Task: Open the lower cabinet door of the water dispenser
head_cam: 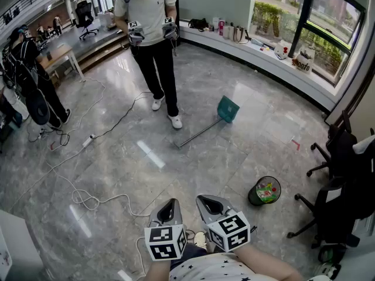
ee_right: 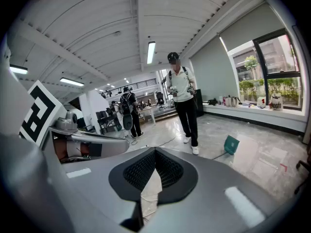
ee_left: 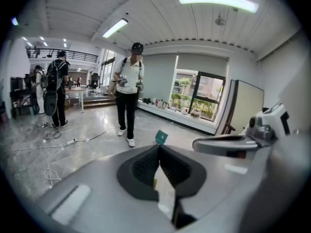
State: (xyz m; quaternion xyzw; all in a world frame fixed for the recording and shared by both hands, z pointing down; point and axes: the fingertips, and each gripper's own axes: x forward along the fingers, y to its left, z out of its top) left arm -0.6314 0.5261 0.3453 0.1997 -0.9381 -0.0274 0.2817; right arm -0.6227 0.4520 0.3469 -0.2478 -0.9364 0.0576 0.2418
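1. The left tool (head_cam: pixel 171 204) has its jaws closed tip to tip with nothing between them. It is held low and angled down at the floor.
2. The right tool (head_cam: pixel 205 200) is in the same state, jaws together and empty, just beside the left tool.
3. Landmark: a green dustpan (head_cam: pixel 228 109) on a long handle lies on the grey marble floor (head_cam: pixel 193 163), ahead of both tools.
4. Left of the dustpan, a standing person (head_cam: pixel 151 40) in a white shirt and dark trousers holds a gripper in each hand.
5. Beyond the dustpan, a curved window-ledge surface (head_cam: pixel 252 50) carries bottles, cups and a bag. Tall windows rise above it.
6. Nearer than the dustpan and to its right is a round black bin (head_cam: pixel 265 192). Black office chairs (head_cam: pixel 345 174) stand further right.
7. Far left of the dustpan, a white cable (head_cam: pixel 88 199) loops on the floor, a person with a backpack (head_cam: pixel 26 69) stands, and there is a wooden surface (head_cam: pixel 58 54).
8. The water dispenser cannot be made out in any view, so its place relative to the dustpan cannot be told.
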